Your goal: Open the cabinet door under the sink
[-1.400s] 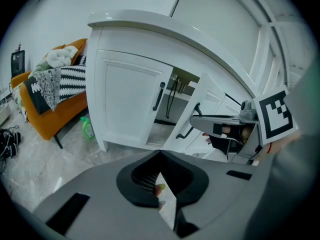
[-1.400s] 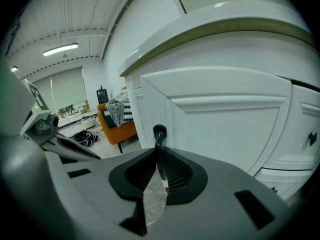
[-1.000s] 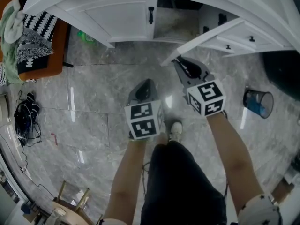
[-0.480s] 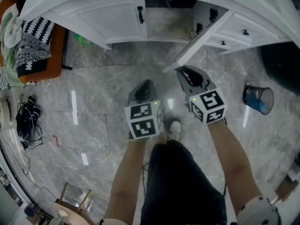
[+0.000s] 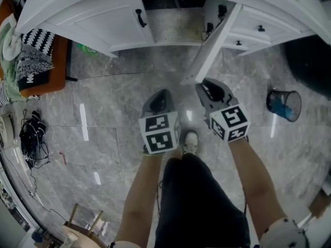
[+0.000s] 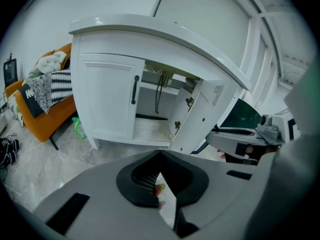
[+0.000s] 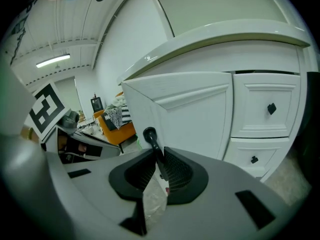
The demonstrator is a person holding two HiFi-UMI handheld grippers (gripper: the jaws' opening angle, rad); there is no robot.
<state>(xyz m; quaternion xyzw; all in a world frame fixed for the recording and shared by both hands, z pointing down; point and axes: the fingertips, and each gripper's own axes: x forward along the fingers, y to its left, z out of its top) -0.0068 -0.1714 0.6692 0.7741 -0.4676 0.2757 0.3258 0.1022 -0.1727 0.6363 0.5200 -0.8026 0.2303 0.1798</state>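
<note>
The right gripper [image 7: 159, 156] has its fingers clenched on the black handle [image 7: 151, 140] of the cabinet door [image 7: 185, 109], and the bar rises out from between the pads. The left gripper [image 6: 160, 155] has its fingers pinched together on nothing, the tips meeting over bare floor [image 5: 103, 107]. The door stands swung wide out from the cabinet, and its free edge lies just ahead of the right fingers, to the right of the left ones. Ahead of the left fingers open floor runs clear to the cabinet base. Beyond that gapes the open compartment [image 6: 155, 111], beside the closed door [image 6: 107, 99] and under the overhanging counter [image 6: 165, 31] edge. Drawers [image 7: 267, 109] lie past the right fingers, and a bin [image 5: 283, 106] stands well apart to their right.
</note>
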